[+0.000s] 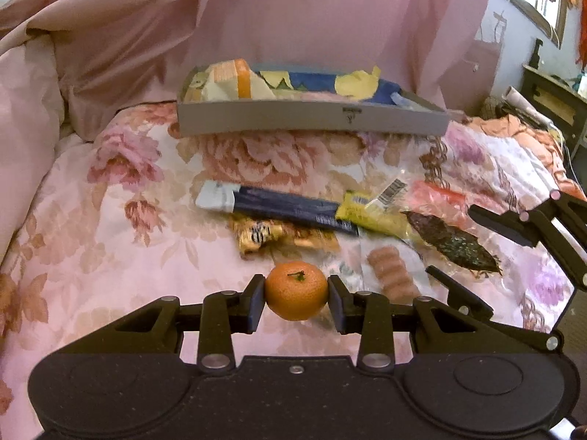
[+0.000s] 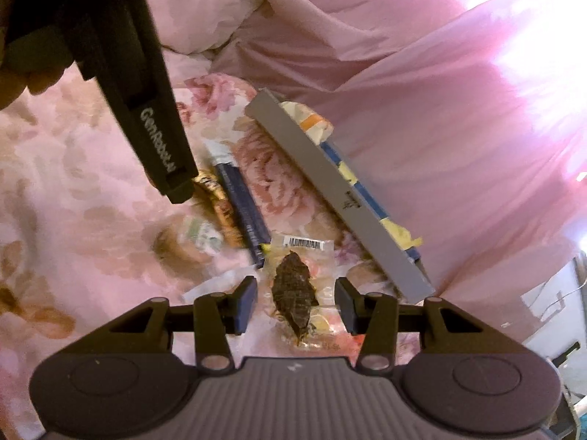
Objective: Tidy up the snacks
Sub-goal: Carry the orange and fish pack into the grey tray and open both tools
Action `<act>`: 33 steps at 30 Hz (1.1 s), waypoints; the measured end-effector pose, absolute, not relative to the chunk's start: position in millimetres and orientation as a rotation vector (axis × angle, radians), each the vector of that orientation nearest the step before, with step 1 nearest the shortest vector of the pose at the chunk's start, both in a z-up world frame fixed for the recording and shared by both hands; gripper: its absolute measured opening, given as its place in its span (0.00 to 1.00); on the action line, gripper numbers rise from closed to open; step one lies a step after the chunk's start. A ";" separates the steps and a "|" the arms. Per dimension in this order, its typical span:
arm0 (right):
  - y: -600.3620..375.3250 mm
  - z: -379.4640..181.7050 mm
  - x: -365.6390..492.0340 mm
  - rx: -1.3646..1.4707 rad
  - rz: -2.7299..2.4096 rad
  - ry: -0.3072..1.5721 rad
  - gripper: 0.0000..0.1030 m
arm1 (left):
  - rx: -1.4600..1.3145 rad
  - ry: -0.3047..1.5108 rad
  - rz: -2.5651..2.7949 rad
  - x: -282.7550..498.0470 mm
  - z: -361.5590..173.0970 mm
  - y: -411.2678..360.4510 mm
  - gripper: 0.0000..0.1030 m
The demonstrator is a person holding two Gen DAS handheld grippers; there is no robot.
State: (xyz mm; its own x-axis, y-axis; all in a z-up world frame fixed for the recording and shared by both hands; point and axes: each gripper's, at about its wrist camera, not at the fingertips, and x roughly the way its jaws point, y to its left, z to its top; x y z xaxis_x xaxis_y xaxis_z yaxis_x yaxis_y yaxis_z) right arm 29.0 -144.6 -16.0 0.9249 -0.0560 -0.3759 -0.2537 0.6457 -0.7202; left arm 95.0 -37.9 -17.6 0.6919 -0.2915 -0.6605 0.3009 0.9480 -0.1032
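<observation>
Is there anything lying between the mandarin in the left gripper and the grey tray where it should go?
Yes. The left gripper is shut on the mandarin. Between it and the grey tray lie a golden wrapper and a dark blue packet on the bedspread. They are low and flat, so lifting the mandarin over them would probably work.

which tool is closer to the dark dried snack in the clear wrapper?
Right. The right tool is open, its fingers on either side of the dried snack. The left tool is shut on the tangerine, with the snack off to its right.
</observation>
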 end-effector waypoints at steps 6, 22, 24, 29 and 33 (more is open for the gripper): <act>-150.2 -2.2 41.0 -0.847 0.089 0.312 0.49 | -0.012 0.678 -0.310 119.9 4.9 -39.2 0.37; -165.4 39.1 136.5 -0.804 0.050 0.115 0.50 | -0.044 0.516 -0.274 228.8 69.2 -69.4 0.37; -166.0 42.6 150.7 -0.799 0.052 0.105 0.50 | -0.042 0.505 -0.271 242.2 73.3 -73.7 0.37; -173.7 50.2 187.1 -0.732 0.048 0.120 0.50 | -0.049 0.496 -0.270 276.2 76.2 -81.2 0.37; -182.6 52.2 208.4 -0.659 0.046 0.147 0.50 | -0.054 0.508 -0.273 294.9 69.8 -85.7 0.37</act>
